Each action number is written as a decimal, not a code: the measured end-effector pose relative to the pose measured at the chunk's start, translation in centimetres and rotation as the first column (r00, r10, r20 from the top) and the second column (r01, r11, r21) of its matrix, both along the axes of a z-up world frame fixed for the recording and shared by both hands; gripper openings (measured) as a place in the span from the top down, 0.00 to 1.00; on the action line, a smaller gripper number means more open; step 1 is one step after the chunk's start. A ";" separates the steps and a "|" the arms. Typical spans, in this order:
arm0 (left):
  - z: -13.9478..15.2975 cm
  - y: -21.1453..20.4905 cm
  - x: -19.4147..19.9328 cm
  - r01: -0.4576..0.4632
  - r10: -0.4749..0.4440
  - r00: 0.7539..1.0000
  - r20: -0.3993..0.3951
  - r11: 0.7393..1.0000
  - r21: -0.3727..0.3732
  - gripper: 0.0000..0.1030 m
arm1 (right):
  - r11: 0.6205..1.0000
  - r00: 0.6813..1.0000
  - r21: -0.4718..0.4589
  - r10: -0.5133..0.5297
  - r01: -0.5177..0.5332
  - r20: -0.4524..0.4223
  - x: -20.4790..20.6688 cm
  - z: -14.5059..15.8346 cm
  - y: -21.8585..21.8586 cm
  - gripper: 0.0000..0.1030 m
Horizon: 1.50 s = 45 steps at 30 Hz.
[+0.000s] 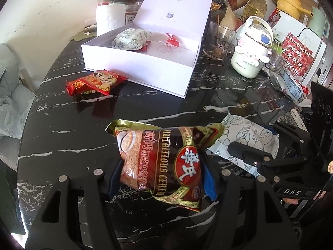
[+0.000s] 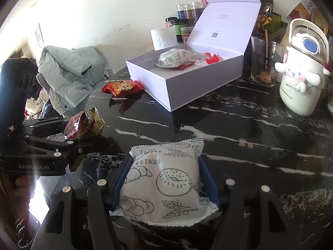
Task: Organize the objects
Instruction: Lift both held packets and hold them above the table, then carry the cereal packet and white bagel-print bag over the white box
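Left wrist: cereal packet (image 1: 164,162) clamped between left gripper (image 1: 161,179) fingers.

A black marble tabletop (image 2: 239,120) with white veining is filling the lower frame, catching bright daylight. A scuffed cream wall (image 2: 93,10) is rising behind, and a grey padded jacket (image 2: 68,73) is lying heaped at middle left.

Probably a home, spice jars (image 2: 188,14), jacket (image 2: 68,73)
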<state>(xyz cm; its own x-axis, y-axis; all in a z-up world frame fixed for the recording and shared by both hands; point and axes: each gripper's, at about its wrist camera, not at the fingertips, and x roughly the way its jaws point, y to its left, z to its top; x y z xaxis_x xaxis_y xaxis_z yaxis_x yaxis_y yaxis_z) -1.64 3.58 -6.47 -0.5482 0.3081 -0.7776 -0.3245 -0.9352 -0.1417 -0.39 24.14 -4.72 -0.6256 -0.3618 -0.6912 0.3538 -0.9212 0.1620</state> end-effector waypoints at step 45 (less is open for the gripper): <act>1.2 -1.4 -0.4 -0.045 0.045 0.999 0.003 0.999 0.011 0.40 | 0.996 0.997 0.039 0.079 -0.079 -0.004 0.2 2.5 -1.6 0.42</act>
